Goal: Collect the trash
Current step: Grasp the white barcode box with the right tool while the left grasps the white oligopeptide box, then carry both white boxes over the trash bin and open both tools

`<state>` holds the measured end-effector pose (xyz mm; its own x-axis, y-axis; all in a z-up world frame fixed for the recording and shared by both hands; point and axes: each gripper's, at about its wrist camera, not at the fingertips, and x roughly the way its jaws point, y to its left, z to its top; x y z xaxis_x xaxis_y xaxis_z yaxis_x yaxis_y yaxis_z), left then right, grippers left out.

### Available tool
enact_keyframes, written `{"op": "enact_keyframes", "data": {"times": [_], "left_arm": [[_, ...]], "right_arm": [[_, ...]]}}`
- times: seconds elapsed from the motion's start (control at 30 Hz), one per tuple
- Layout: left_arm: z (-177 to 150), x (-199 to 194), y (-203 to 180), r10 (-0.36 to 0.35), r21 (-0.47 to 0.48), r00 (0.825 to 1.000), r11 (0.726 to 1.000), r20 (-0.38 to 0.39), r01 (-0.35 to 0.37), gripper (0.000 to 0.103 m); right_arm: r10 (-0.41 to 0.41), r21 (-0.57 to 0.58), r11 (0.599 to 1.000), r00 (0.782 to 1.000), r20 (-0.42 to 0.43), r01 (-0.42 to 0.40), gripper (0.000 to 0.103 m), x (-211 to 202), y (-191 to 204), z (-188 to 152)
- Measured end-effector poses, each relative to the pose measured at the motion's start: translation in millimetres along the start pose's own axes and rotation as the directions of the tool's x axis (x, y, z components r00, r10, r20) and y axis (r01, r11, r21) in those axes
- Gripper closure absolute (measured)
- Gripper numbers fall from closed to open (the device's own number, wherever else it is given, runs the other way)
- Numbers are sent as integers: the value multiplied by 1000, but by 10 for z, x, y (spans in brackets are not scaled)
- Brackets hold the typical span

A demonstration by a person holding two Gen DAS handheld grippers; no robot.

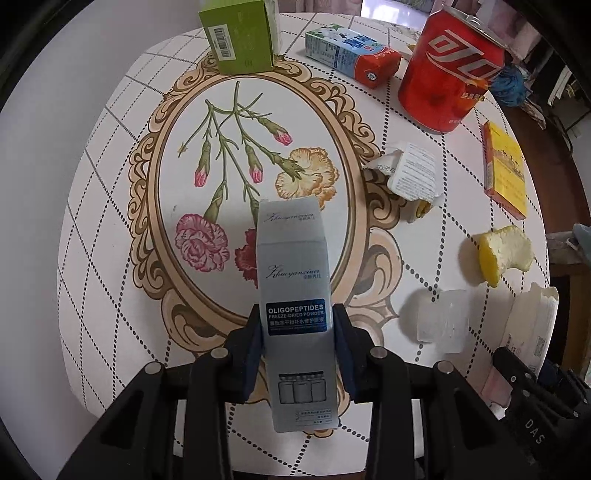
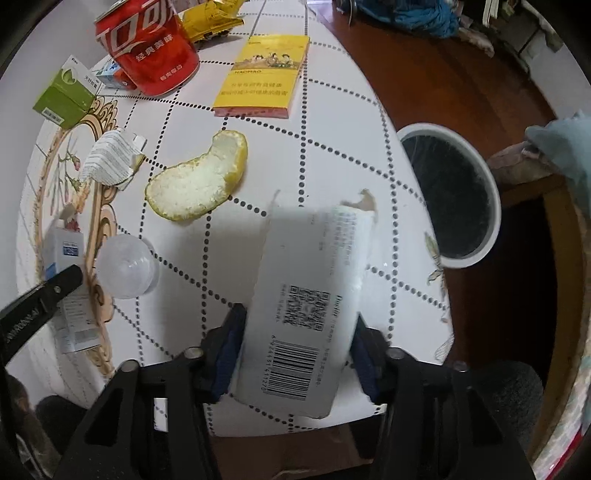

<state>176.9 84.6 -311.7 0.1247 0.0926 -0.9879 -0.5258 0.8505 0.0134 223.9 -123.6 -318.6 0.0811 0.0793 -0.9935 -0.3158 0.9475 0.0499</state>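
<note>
My left gripper is shut on a grey skincare box marked OLIGOPEPTIDES, held above the round table. My right gripper is shut on a white torn wrapper with a barcode, held over the table's right side. A white bin with a dark liner stands on the floor right of the table. Trash on the table: a red cola can, a yellow peel, a yellow cigarette pack, a clear plastic cup, a crumpled leaflet box.
A green box and a blue-red milk carton lie at the table's far side. A wooden floor and blue yarn lie beyond the table edge. The left gripper and its box also show at the right wrist view's left edge.
</note>
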Motion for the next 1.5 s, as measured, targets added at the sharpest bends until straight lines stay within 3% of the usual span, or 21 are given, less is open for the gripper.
{"op": "enact_keyframes", "data": {"times": [0.17,0.33,0.53,0.77,0.93,1.17,1.3,1.5], "left_arm": [[-130,-114,-83,21,20,999,1000,27,-21,71],[-277,-565,-281,0,44,994,999,108,-4,71],[-240,-1208,-722,-90,123,971,990,221,64,71],[5,-1487,-1629,-256,274,937,943,236,188,71],[188,-1134,-2366,-348,344,927,895,140,284,71],[440,-361,-3318,-386,375,921,847,-51,376,71],[540,-42,-3637,-374,384,922,841,-99,382,71],[547,241,-3931,-332,422,933,832,-140,360,70]], "right_arm": [[25,-8,1000,999,26,-24,52,-57,14,-40],[57,-20,998,991,119,-55,52,-393,-75,-17],[108,-9,994,966,235,-108,52,-947,-460,48],[104,51,991,946,308,-126,52,-1390,-1311,130],[44,131,988,955,293,-86,52,-1233,-2125,270],[28,239,969,984,175,-70,52,-440,-3048,475],[38,280,957,992,119,-70,52,-5,-3363,622],[64,305,949,995,76,-85,52,485,-3495,761]]}}
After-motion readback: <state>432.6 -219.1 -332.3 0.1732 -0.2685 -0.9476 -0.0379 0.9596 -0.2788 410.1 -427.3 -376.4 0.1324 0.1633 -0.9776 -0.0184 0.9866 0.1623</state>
